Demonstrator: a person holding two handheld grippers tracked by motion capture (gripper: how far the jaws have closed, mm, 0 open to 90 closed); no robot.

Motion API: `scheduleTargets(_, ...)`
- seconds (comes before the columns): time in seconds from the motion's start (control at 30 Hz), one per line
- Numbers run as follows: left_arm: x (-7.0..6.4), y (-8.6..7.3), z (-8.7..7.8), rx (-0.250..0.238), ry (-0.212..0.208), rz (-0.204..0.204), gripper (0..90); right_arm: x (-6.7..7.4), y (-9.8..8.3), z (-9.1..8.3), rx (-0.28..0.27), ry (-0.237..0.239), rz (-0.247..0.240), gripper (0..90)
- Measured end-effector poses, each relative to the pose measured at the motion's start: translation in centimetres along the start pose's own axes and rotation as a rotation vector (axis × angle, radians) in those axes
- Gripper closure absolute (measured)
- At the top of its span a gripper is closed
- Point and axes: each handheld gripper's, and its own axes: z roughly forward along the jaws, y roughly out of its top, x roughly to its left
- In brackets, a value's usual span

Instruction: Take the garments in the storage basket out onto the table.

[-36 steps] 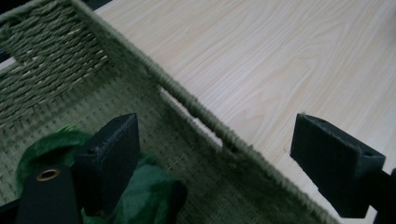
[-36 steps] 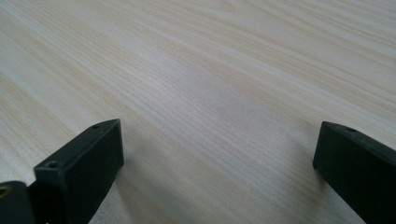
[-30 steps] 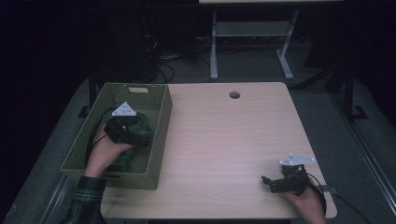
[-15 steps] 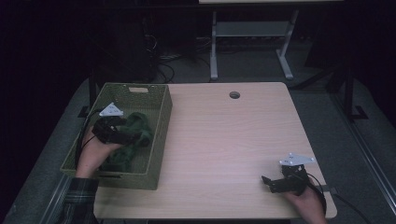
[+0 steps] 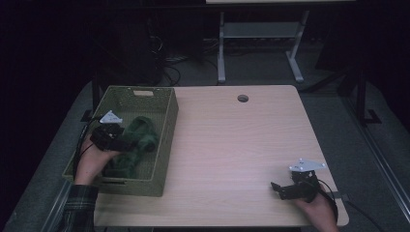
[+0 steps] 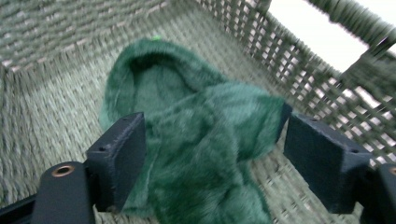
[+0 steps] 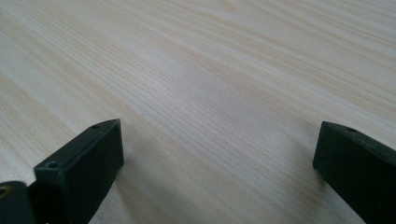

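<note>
Left gripper (image 6: 212, 154) jaws closing around green cloth (image 6: 196, 140), basket (image 5: 167, 140) walls close; right gripper (image 7: 219, 154) apart.

The cloth (image 6: 196, 140) is a dark green, fuzzy, plush piece, crumpled into a soft heap with one rounded fold open like a hood at its far end. It lies on the woven floor of the basket (image 5: 167, 140), near the basket's right wall, stretching along its length. In the high view the cloth (image 5: 138, 142) sits in the basket's nearer half.
</note>
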Motion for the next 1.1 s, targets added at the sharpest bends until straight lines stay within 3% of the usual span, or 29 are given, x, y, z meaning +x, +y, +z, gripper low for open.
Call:
scheduleTargets(0.2,0.6,-0.8,0.4,0.038,0.014,-0.002,23.1,0.0,0.0,0.0,0.000,0.000,0.000,1.4)
scheduleTargets(0.4,0.9,-1.6,1.1,0.084,-0.002,-0.020,23.0,0.0,0.0,0.0,0.000,0.000,0.000,1.4)
scheduleTargets(0.43,0.8,-1.9,1.6,0.098,-0.012,-0.038,23.0,0.0,0.0,0.0,0.000,0.000,0.000,1.3)
scheduleTargets(0.57,1.0,-2.1,2.4,0.152,-0.021,-0.049,23.0,0.0,0.0,0.0,0.000,0.000,0.000,1.4)
scheduleTargets(0.63,1.1,-2.2,2.5,0.153,-0.021,-0.067,23.0,0.0,0.0,0.0,0.000,0.000,0.000,1.4)
scheduleTargets(0.9,1.0,-2.2,3.2,0.203,-0.023,-0.078,23.4,0.0,0.0,0.0,0.000,0.000,0.000,1.4)
scheduleTargets(1.1,1.0,-2.3,3.5,0.227,-0.054,-0.105,31.0,0.0,0.0,0.0,0.000,0.000,-0.001,1.3)
